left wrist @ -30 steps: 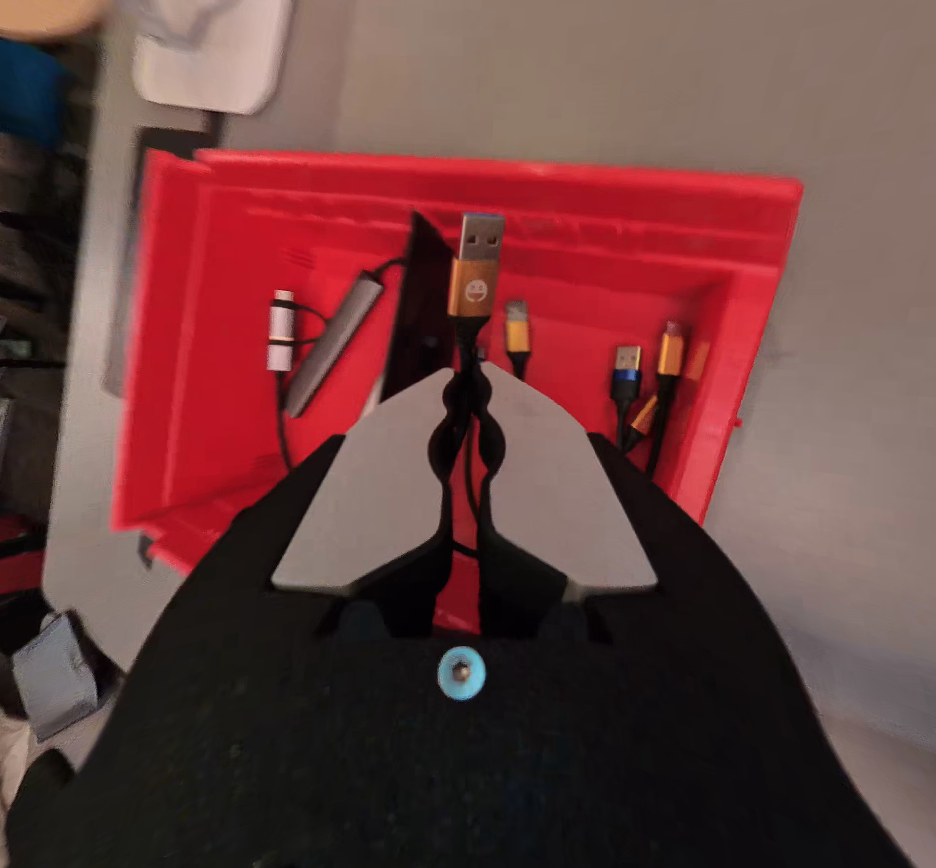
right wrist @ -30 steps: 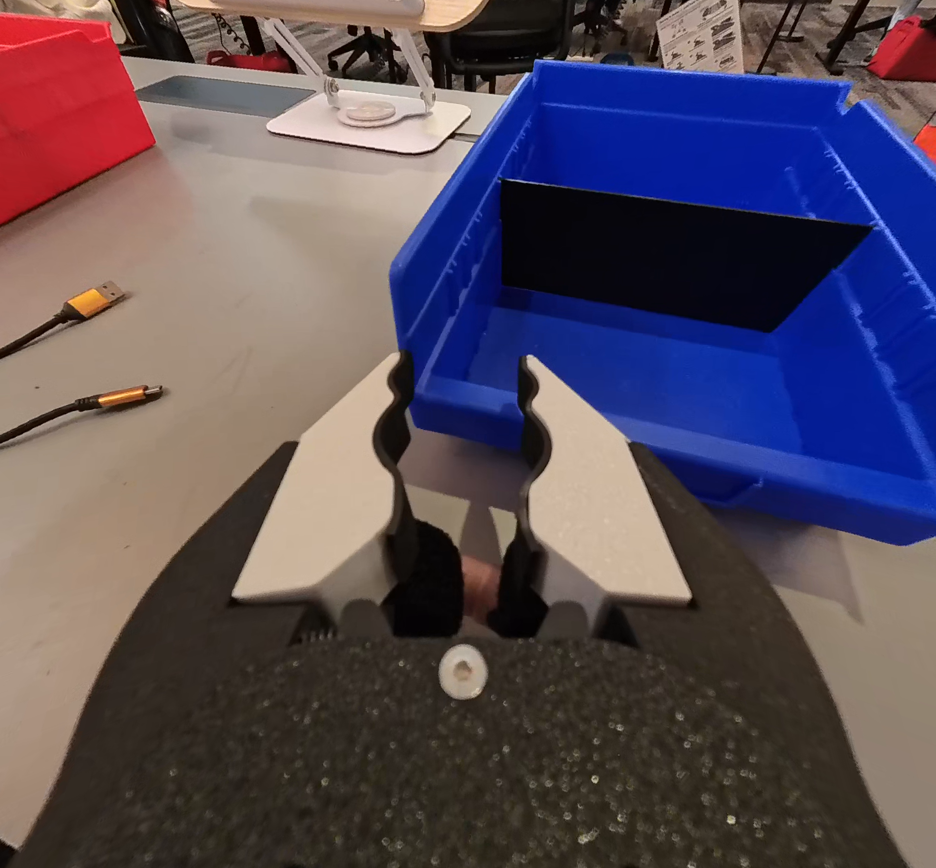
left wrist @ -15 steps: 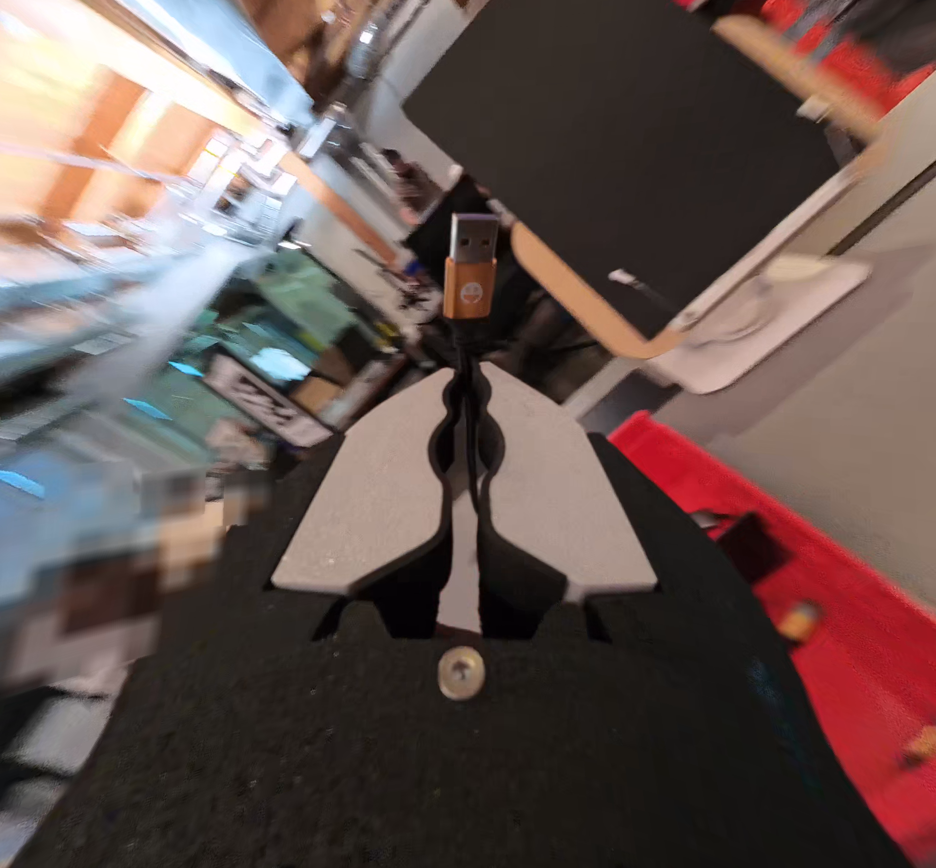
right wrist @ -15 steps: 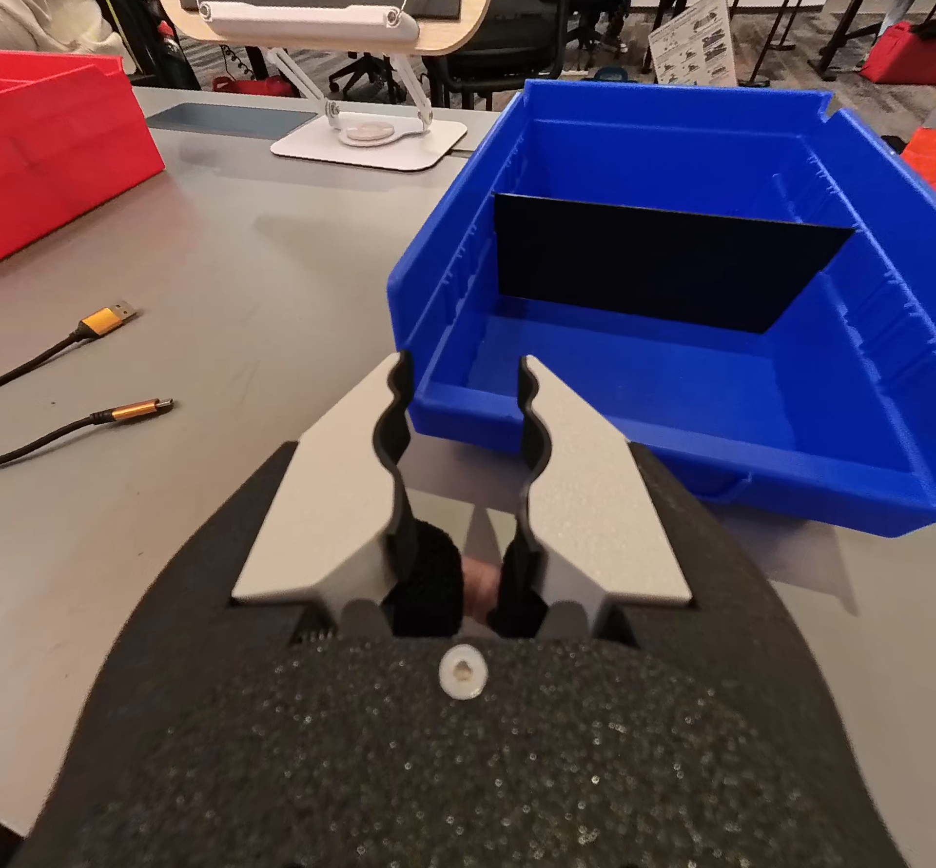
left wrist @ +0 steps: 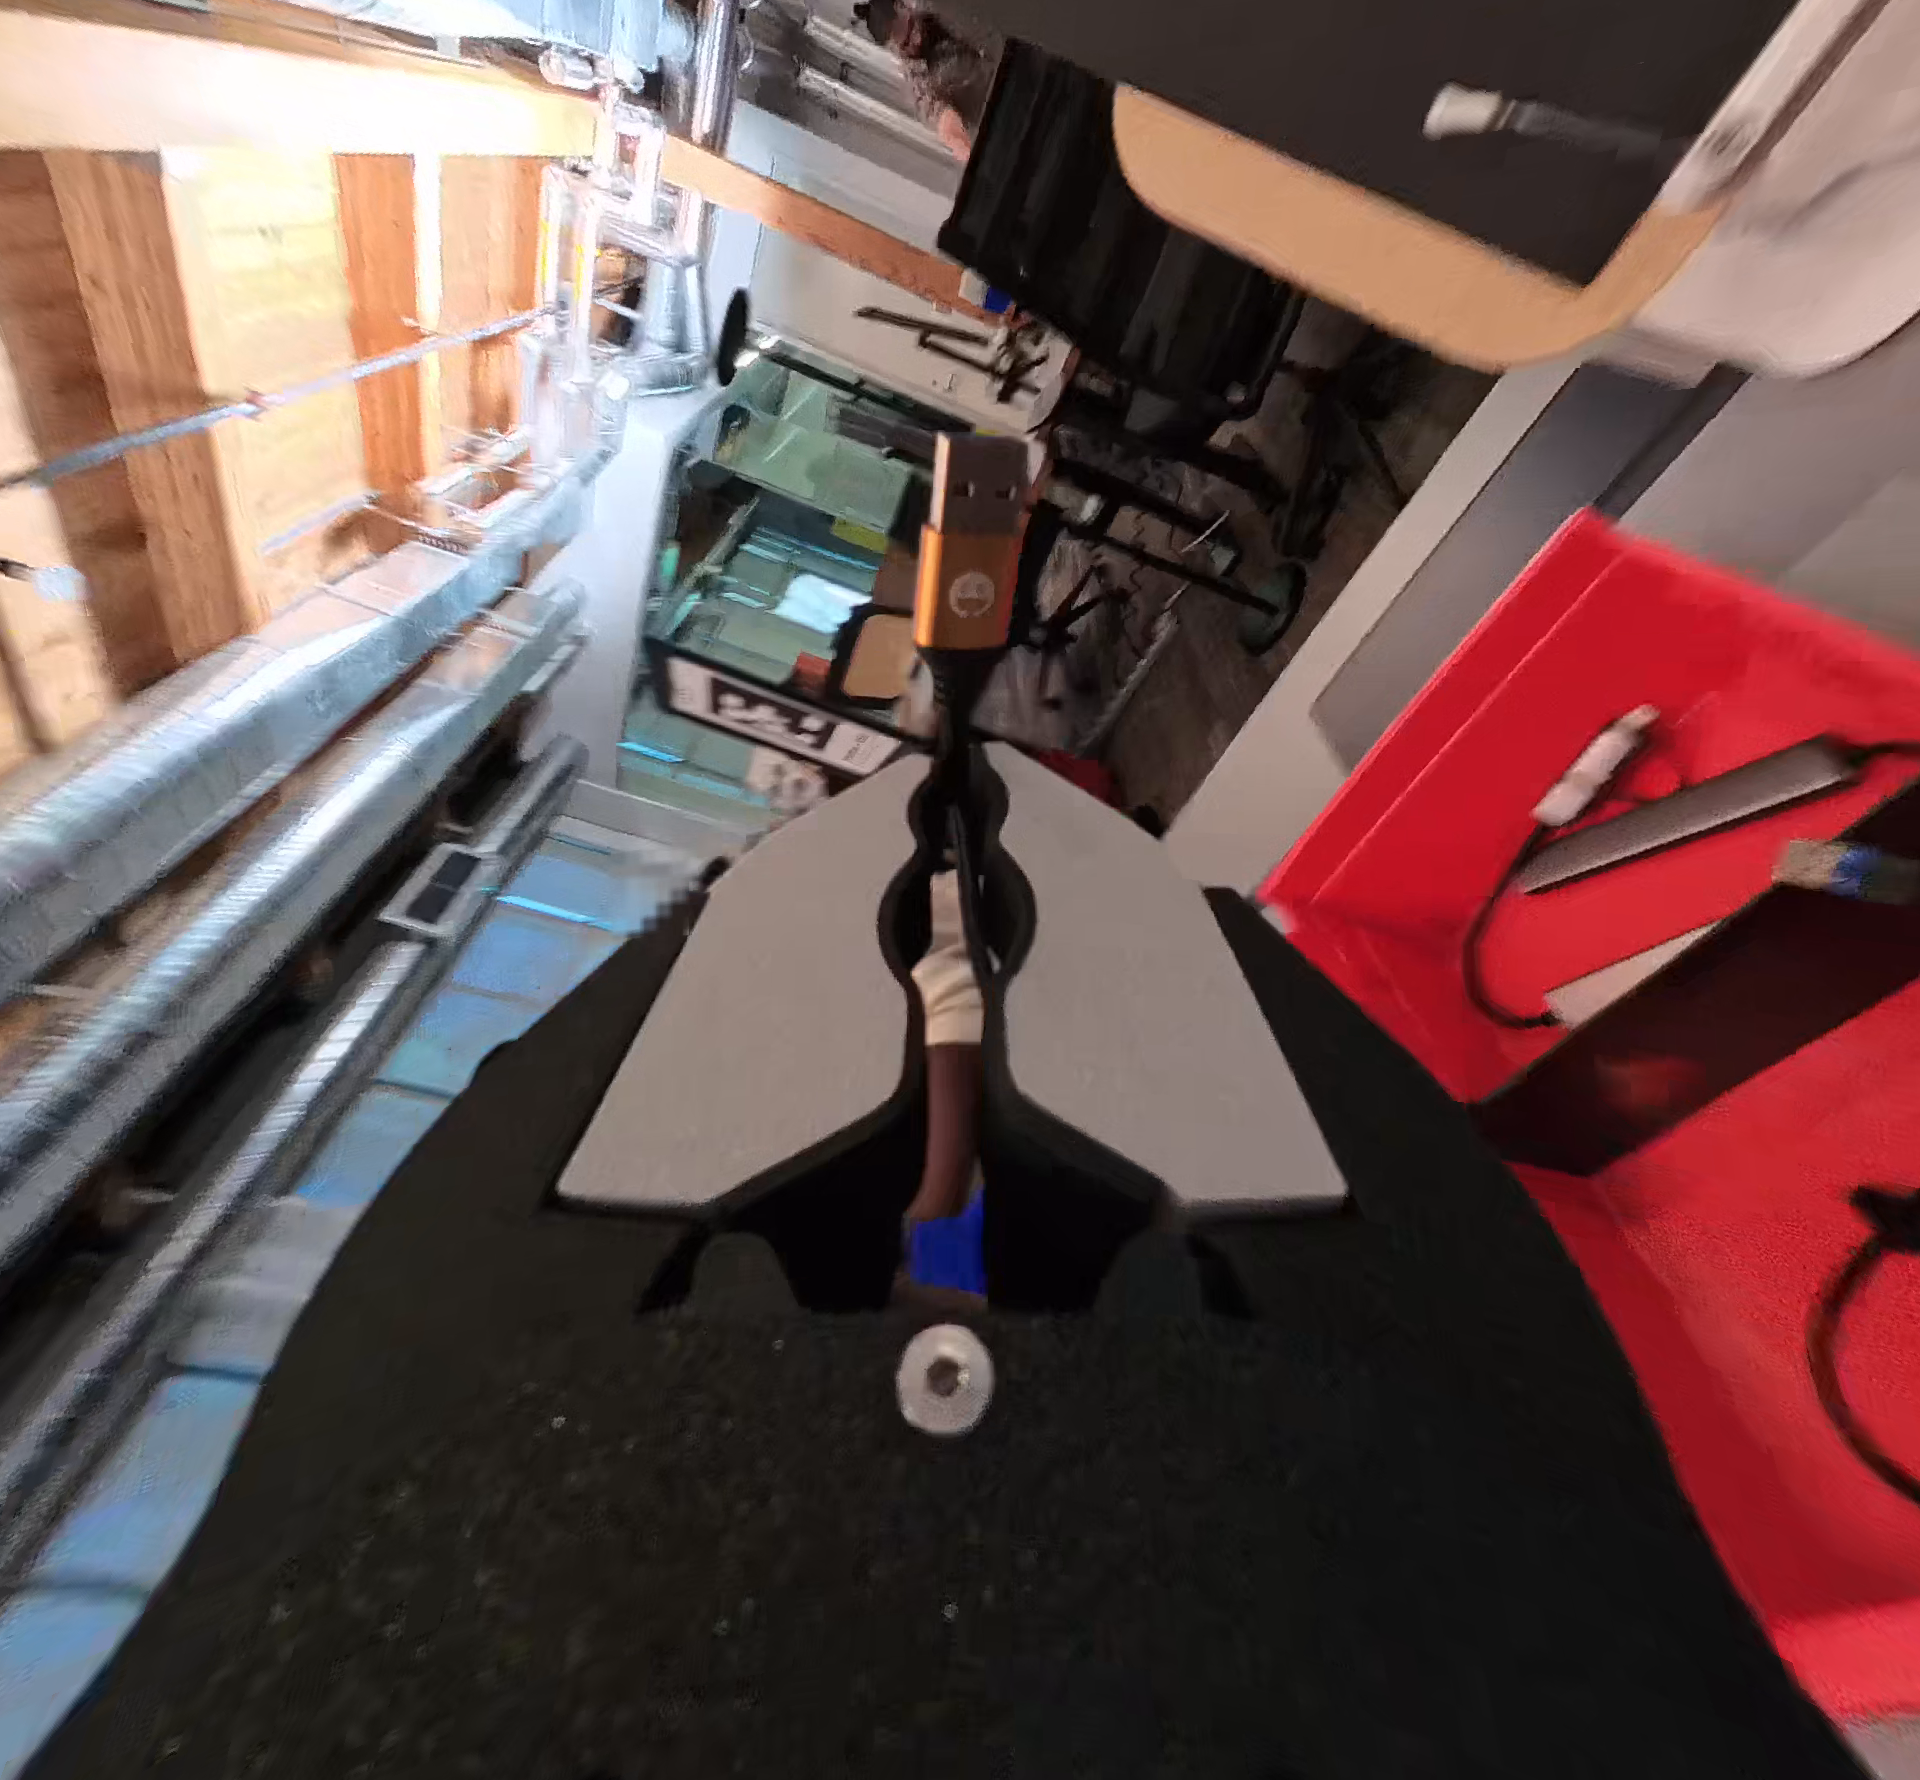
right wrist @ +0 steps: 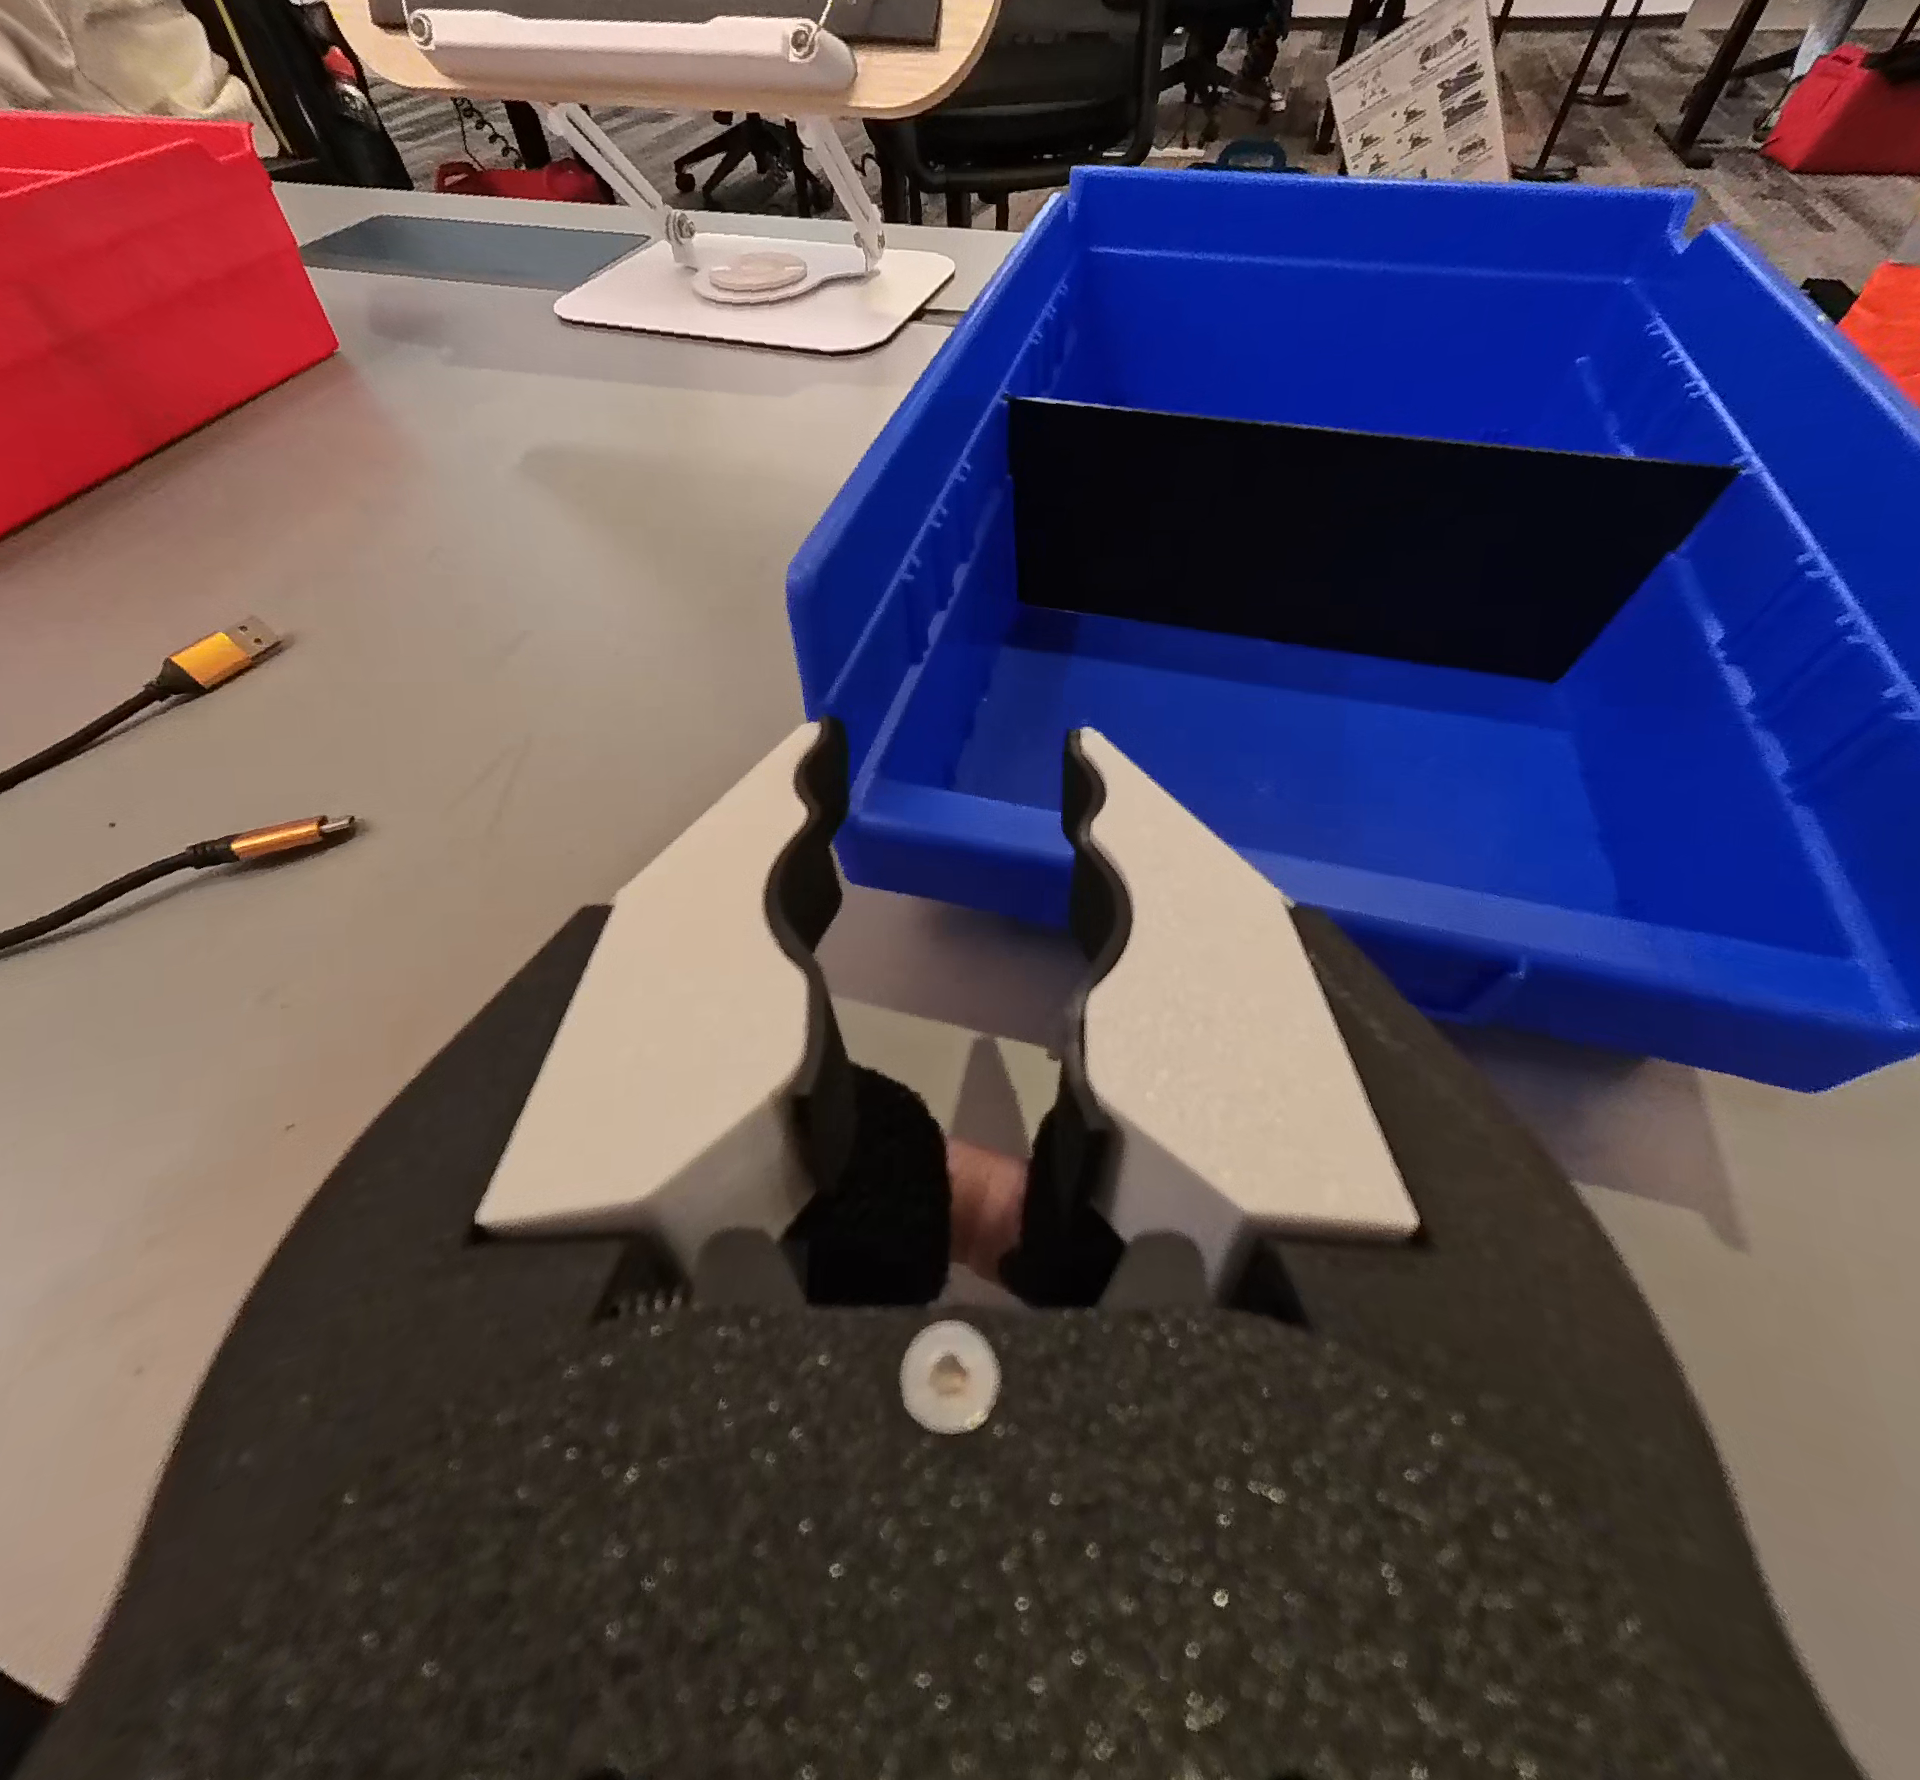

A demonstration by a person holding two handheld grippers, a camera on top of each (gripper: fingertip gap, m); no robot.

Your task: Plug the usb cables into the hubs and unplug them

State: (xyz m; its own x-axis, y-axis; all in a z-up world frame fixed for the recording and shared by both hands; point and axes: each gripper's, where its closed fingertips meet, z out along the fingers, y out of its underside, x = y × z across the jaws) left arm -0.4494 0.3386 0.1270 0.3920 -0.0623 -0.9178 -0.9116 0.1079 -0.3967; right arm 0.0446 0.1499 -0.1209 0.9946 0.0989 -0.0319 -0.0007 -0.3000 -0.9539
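My left gripper [left wrist: 958, 780] is shut on the black cord of an orange USB-A cable [left wrist: 966, 567], whose plug sticks out beyond the fingertips. It is lifted and rolled sideways, pointing at the room. The red bin [left wrist: 1455, 795] lies at the right of that view, holding a grey hub [left wrist: 1683, 821], a black divider [left wrist: 1704, 1034] and other cables. My right gripper [right wrist: 951, 774] is open and empty, low over the table in front of the blue bin [right wrist: 1351, 857]. Two orange-ended cables, a USB-A cable [right wrist: 218, 655] and a thinner-tipped cable [right wrist: 281, 837], lie on the table to its left.
The blue bin has a black divider [right wrist: 1330, 535] across its middle. A tablet stand with a white base [right wrist: 758, 302] sits at the back of the grey table [right wrist: 520, 587]. The red bin [right wrist: 135, 307] is at the far left. Chairs and desks stand behind. The tips of one gripper are about 60 cm away from the tips of the other.
My left gripper has lifted the orange USB-A cable out of the red bin and rolled sideways, so the bin slid to the right of its view. The right gripper has barely moved.
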